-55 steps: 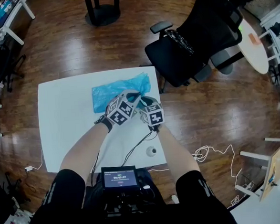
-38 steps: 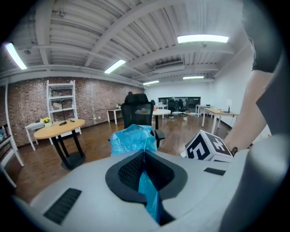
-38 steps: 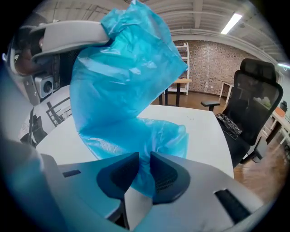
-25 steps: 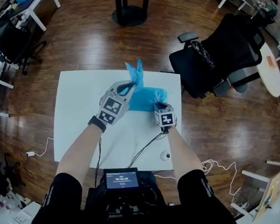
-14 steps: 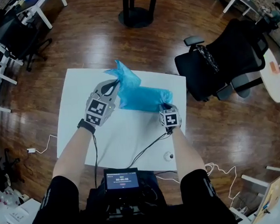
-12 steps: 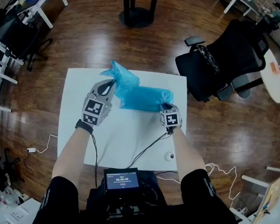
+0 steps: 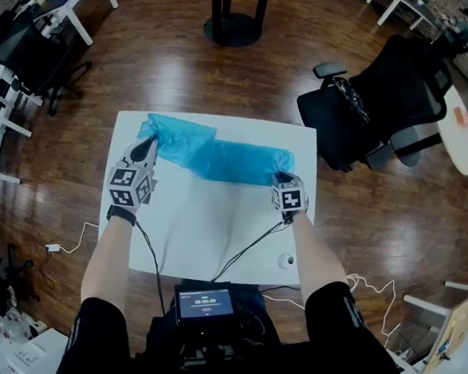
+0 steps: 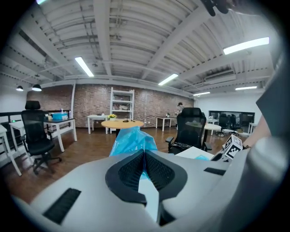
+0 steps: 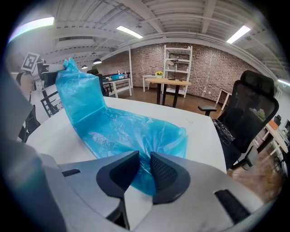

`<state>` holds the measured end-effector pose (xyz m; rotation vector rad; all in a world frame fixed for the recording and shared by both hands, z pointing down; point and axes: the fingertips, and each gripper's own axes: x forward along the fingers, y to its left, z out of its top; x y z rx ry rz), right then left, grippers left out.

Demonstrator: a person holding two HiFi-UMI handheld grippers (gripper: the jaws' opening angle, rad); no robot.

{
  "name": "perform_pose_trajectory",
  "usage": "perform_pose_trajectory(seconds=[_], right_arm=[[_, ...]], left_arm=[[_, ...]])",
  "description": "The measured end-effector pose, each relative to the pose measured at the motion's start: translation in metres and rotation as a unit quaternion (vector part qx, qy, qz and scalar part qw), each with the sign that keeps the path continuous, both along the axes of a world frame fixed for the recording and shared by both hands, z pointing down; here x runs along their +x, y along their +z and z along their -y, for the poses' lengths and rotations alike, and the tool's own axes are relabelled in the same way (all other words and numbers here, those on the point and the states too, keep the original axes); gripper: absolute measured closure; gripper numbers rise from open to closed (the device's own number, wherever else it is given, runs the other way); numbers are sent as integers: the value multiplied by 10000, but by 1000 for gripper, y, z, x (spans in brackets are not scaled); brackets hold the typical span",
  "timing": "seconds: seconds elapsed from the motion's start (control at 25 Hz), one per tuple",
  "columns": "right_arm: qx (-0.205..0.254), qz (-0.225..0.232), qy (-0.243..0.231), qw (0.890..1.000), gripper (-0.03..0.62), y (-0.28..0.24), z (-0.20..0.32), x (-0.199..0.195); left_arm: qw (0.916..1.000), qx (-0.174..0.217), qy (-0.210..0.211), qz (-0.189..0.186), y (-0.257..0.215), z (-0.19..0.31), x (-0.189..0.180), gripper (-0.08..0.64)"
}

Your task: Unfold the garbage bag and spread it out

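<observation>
The left gripper (image 7: 144, 148) has its jaws pressed together on one end of the blue garbage bag (image 7: 216, 155). The film is pinched flat between the pads and bunches up just beyond the tips. The right gripper (image 7: 282, 180) holds its jaws narrowly apart, clamped on a thicker fold at the bag's other end, which fills the gap between them. From the right gripper's tips the bag runs ahead and to its left across the white table (image 7: 213, 224). It lies flat near the jaws and lifts toward the left gripper. The grippers are well apart.
</observation>
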<state>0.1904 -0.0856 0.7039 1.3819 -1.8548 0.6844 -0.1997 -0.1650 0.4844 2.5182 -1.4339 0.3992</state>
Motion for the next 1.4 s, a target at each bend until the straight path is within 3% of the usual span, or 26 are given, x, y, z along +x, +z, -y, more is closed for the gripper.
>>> perform_pose_trajectory(seconds=[0.16, 0.6, 0.96, 1.12, 1.28, 1.4], right_arm=[[3, -8, 28, 10000, 482, -1, 0, -1], [-111, -56, -8, 9999, 480, 9, -4, 4], [-74, -51, 16, 10000, 480, 6, -4, 3], [-95, -34, 76, 9999, 480, 5, -4, 2], [-124, -66, 90, 9999, 480, 6, -5, 3], [-142, -95, 128, 9998, 480, 7, -7, 4]], left_arm=[[9982, -323, -364, -337, 17, 1, -34, 560], [9890, -1072, -933, -405, 77, -5, -99, 554], [9768, -1760, -1088, -551, 115, -15, -120, 449], [9727, -1976, -1150, -403, 130, -23, -130, 417], [9669, -2219, -1160, -495, 140, -29, -137, 302], [9656, -2278, -1173, -436, 146, -30, -143, 285]])
